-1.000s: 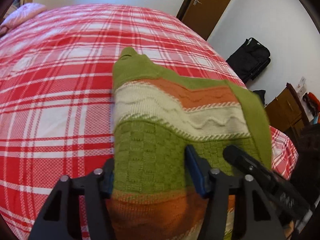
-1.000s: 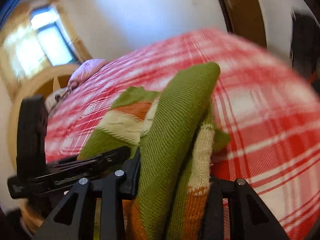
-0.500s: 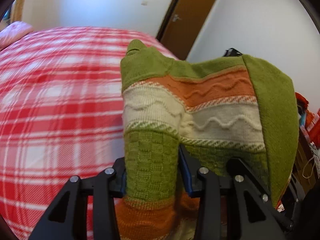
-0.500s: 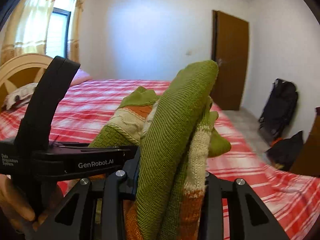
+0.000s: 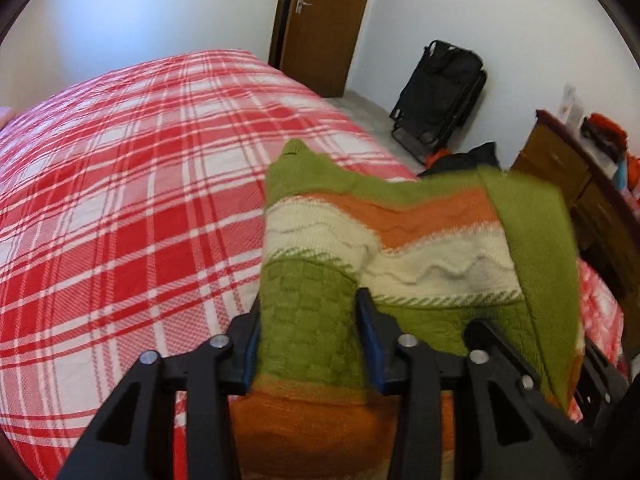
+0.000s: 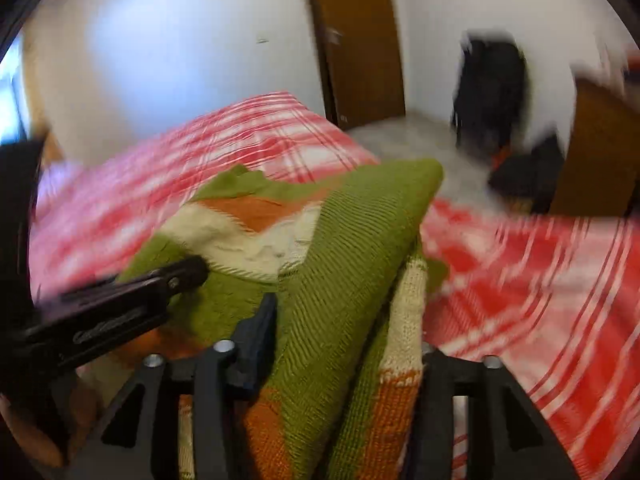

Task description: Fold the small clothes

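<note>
Left wrist view: the left gripper (image 5: 308, 336) points down over a bed covered by a red and white plaid bedspread (image 5: 120, 200). Between its two black fingers with blue pads sits a bunched section of a small knitted sweater (image 5: 384, 240), striped green, cream and orange. The pads touch the green basket-weave band on both sides, so the tongs are grasping the sweater, though the jaws are opening at this moment. The sweater is held up above the near right part of the bed, a green sleeve draped along its right edge. Behind stand a brown wooden door (image 5: 324, 20), a black bag (image 5: 440, 96) against the white wall, and a wooden dresser (image 5: 580, 192) at far right.

Right wrist view, heavily blurred: the right gripper (image 6: 344, 340) holds a thick fold of the same sweater (image 6: 352, 260), green ribbed knit on top and cream and orange beneath. The fabric fills the gap between the fingers; these jaws are also opening. The left gripper (image 6: 188, 276) enters from the left edge, its tip against the sweater's green band. The plaid bedspread (image 6: 540, 280) lies below and beyond.
</note>
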